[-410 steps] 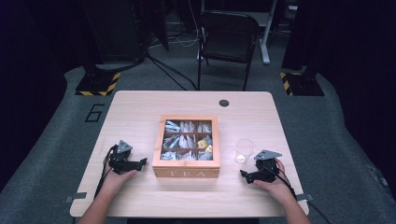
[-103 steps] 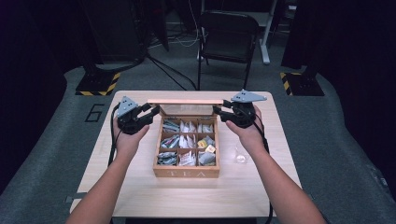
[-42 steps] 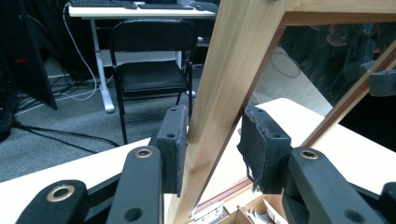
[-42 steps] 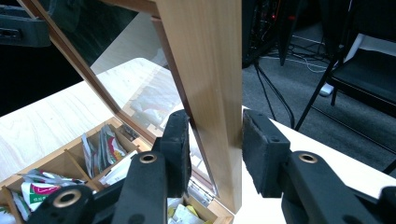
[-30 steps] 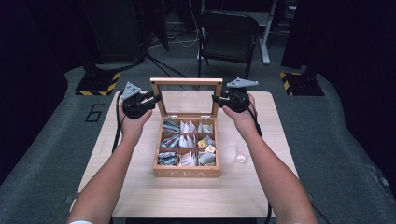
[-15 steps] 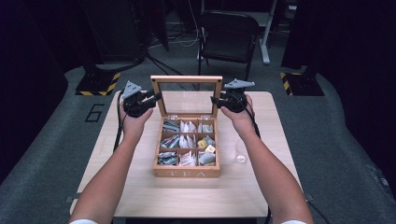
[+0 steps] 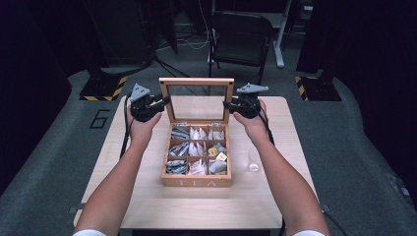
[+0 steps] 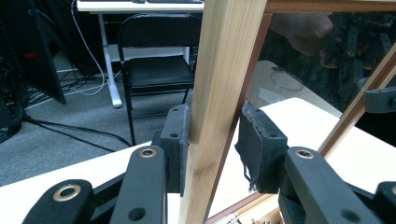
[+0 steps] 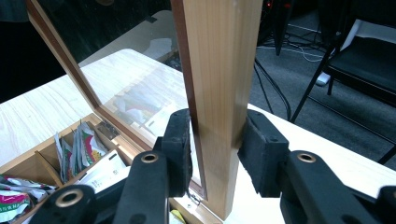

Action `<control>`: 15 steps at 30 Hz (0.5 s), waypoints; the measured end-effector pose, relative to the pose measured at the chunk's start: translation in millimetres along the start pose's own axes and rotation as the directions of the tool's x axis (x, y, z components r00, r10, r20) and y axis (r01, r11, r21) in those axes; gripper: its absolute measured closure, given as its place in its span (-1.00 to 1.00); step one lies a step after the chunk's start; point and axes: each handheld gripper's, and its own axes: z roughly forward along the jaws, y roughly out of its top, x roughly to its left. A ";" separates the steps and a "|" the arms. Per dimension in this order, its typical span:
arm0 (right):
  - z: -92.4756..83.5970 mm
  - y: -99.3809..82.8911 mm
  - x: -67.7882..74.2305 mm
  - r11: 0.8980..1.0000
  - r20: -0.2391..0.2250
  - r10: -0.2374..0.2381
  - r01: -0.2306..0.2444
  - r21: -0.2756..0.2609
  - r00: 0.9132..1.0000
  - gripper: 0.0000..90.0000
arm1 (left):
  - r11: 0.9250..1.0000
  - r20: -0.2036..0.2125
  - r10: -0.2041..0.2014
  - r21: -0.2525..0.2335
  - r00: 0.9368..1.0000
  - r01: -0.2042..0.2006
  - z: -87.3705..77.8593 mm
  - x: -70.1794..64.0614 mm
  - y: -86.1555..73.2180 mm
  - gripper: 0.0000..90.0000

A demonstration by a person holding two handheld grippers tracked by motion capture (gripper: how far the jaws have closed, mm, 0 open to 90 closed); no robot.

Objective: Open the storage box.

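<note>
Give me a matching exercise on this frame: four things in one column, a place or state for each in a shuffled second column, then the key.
Things:
1. lid
2. left gripper
3. right gripper
4. clear cup

Places or states:
A. on the table, to the right of the tea box
B. stands upright, opened
C. on the lid's left frame post
D. on the lid's right frame post

Pairs: 1-B, 2-C, 3-D, 4-A
</note>
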 end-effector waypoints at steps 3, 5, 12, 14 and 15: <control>0.5 0.0 -0.6 1.000 0.002 0.010 -0.010 -0.001 1.000 0.43 | 1.000 -0.001 0.000 -0.001 1.000 0.000 1.2 0.5 0.6 0.42; 0.8 0.0 -0.8 1.000 0.002 0.020 -0.020 -0.001 1.000 0.43 | 1.000 -0.003 0.001 0.004 1.000 -0.001 1.8 0.9 1.0 0.43; 2.3 0.0 -1.7 1.000 0.007 0.020 -0.020 -0.002 1.000 0.43 | 1.000 -0.007 0.002 0.006 1.000 -0.002 4.3 1.7 2.4 0.43; 2.8 -0.5 -2.0 1.000 0.006 0.030 -0.030 0.003 1.000 0.41 | 1.000 -0.007 0.000 0.008 1.000 0.000 4.6 2.1 2.2 0.43; 3.4 -0.8 -2.9 1.000 0.006 0.022 -0.022 0.008 1.000 0.40 | 1.000 -0.008 -0.001 0.007 1.000 0.001 5.0 2.2 2.1 0.43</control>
